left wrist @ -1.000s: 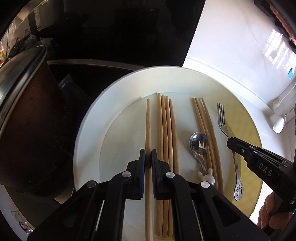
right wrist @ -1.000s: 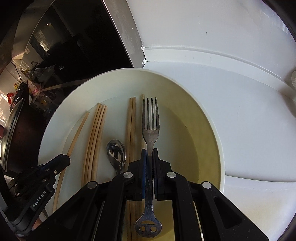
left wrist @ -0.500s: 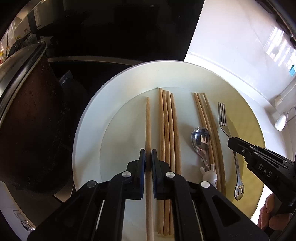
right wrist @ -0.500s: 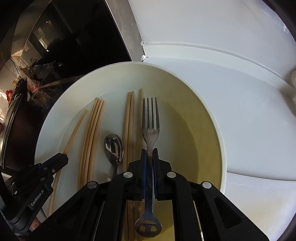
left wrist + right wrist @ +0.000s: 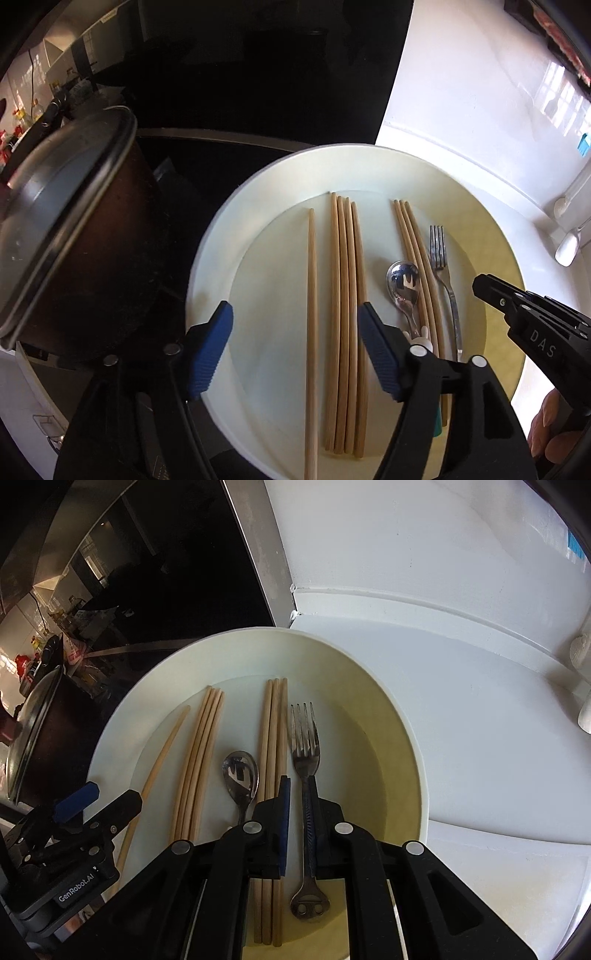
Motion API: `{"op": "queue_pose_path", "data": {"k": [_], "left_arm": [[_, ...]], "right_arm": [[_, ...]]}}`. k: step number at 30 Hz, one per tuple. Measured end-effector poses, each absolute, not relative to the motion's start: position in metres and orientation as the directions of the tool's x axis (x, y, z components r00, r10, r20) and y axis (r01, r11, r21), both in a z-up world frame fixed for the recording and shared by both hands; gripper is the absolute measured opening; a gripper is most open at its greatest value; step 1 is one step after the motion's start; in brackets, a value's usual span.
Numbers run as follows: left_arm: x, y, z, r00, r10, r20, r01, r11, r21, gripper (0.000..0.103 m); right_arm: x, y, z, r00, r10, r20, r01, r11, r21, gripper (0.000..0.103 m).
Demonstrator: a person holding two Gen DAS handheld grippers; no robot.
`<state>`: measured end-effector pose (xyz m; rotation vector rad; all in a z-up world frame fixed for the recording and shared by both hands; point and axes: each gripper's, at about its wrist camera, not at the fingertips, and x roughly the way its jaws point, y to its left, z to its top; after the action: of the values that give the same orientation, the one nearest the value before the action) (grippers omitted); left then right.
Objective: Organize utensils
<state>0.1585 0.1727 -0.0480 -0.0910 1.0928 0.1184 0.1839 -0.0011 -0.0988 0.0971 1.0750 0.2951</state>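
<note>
A round white plate (image 5: 255, 192) (image 5: 402, 746) holds the utensils. A single wooden chopstick (image 5: 312, 295) (image 5: 162, 753) lies at the left, a bundle of several chopsticks (image 5: 345, 295) (image 5: 199, 753) beside it, then a metal spoon (image 5: 403, 282) (image 5: 240, 771), a second chopstick bundle (image 5: 415, 258) (image 5: 273, 738) and a metal fork (image 5: 441, 266) (image 5: 304, 738). My left gripper (image 5: 295, 325) is open above the single chopstick and the first bundle. My right gripper (image 5: 300, 786) is slightly open around the fork's handle, which lies on the plate.
A dark pot with a metal lid (image 5: 70, 221) (image 5: 33, 716) stands left of the plate on a black stovetop (image 5: 207, 155). A white counter (image 5: 480, 720) spreads to the right. Small white objects (image 5: 567, 243) sit at the far right.
My left gripper opened wide and let go of the single chopstick, which now lies on the plate. My right gripper loosened its hold on the fork.
</note>
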Motion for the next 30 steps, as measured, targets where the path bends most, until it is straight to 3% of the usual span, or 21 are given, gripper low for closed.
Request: {"op": "queue_pose_path", "data": {"k": [3, 7, 8, 14, 21, 30], "left_arm": [[0.153, 0.175, -0.036, 0.457, 0.053, -0.888, -0.155, 0.988, -0.02, 0.082], [0.149, 0.176, -0.021, 0.45, 0.062, -0.891, -0.164, 0.986, -0.014, 0.088], [0.147, 0.176, -0.017, 0.45, 0.066, -0.89, -0.165, 0.986, -0.011, 0.089], [0.138, 0.177, -0.006, 0.437, 0.086, -0.895, -0.18, 0.984, 0.007, 0.096], [0.129, 0.18, 0.003, 0.402, 0.048, -0.914, -0.189, 0.981, -0.032, 0.097], [0.114, 0.173, 0.024, 0.399, 0.099, -0.911, -0.205, 0.979, 0.017, 0.097]], "right_arm": [[0.178, -0.003, -0.088, 0.453, 0.285, -0.845, -0.192, 0.956, 0.22, 0.022], [0.172, -0.003, -0.074, 0.455, 0.289, -0.842, -0.199, 0.955, 0.221, 0.026], [0.17, -0.003, -0.07, 0.457, 0.29, -0.841, -0.2, 0.955, 0.221, 0.033], [0.16, -0.006, -0.056, 0.458, 0.291, -0.84, -0.192, 0.955, 0.226, 0.049], [0.149, -0.006, -0.045, 0.435, 0.272, -0.858, -0.19, 0.96, 0.208, 0.057], [0.133, -0.016, -0.032, 0.416, 0.247, -0.875, -0.16, 0.967, 0.197, 0.059]]}}
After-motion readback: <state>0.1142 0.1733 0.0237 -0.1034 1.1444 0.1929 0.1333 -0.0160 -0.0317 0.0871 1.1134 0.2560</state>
